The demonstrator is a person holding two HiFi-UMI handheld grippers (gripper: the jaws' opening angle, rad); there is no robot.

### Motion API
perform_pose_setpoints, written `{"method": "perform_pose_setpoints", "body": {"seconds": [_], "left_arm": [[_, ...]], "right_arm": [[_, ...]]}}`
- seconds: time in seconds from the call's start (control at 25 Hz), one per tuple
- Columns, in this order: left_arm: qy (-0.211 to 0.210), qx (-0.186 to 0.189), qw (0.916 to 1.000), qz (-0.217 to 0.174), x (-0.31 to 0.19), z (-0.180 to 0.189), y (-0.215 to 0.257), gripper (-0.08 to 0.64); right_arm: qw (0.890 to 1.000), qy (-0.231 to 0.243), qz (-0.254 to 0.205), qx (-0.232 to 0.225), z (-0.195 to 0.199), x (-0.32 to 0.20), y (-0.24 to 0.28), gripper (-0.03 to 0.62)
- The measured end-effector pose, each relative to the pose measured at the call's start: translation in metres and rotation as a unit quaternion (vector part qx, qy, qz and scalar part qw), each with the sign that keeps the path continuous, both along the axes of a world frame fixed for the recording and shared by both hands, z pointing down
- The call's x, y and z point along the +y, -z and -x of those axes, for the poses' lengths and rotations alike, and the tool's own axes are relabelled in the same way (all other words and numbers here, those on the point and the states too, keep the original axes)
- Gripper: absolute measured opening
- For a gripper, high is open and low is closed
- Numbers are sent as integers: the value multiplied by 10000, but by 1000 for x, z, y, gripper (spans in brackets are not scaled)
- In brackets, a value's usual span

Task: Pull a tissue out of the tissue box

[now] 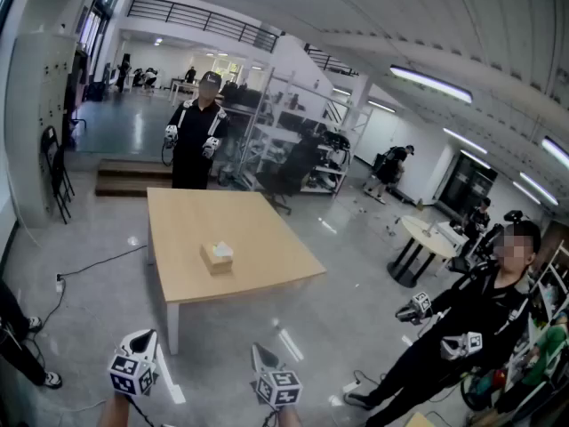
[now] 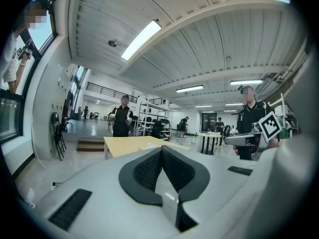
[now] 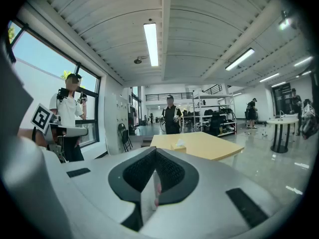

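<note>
A tan tissue box (image 1: 217,256) with a white tissue sticking out of its top sits near the middle of a light wooden table (image 1: 267,238). Both grippers are held low at the bottom of the head view, well short of the table. My left gripper (image 1: 148,336) is shut with nothing in it, and its pads (image 2: 149,166) meet at the tip. My right gripper (image 1: 257,352) is also shut and empty. In the right gripper view the tissue box (image 3: 178,145) shows far ahead on the table (image 3: 214,146), beyond the right gripper (image 3: 155,152).
A person in black (image 1: 197,140) stands at the table's far side, holding grippers. Another person (image 1: 484,327) with grippers stands at the right. A round white table (image 1: 428,238) and shelving racks (image 1: 298,145) lie behind. A cable (image 1: 89,265) crosses the floor at left.
</note>
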State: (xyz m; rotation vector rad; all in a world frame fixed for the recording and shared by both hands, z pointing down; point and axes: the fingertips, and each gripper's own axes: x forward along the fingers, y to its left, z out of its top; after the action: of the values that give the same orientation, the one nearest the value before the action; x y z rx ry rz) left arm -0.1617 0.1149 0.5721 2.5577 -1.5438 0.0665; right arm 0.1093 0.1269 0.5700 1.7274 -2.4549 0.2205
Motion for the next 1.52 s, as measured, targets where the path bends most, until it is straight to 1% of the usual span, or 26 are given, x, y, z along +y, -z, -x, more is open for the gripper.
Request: {"method": "perform_pose_setpoints", "body": {"seconds": [0.28, 0.68, 0.84, 1.12, 1.52], "left_arm": [[7, -4, 10000, 9, 3, -7, 2, 8], [-19, 7, 10000, 47, -2, -3, -3, 8], [-12, -16, 10000, 65, -4, -3, -2, 8], [-126, 28, 9999, 87, -10, 0, -5, 8], [-155, 24, 9998, 113, -26, -3, -5, 8]], "right_arm": [[9999, -29, -6, -120, -8, 2, 3, 11], [9999, -76, 67, -64, -5, -2, -3, 11], [9999, -5, 124, -89, -1, -1, -4, 11], [9998, -179, 55, 16, 4, -8, -2, 11], [9999, -156, 54, 30, 5, -24, -2, 11]]}}
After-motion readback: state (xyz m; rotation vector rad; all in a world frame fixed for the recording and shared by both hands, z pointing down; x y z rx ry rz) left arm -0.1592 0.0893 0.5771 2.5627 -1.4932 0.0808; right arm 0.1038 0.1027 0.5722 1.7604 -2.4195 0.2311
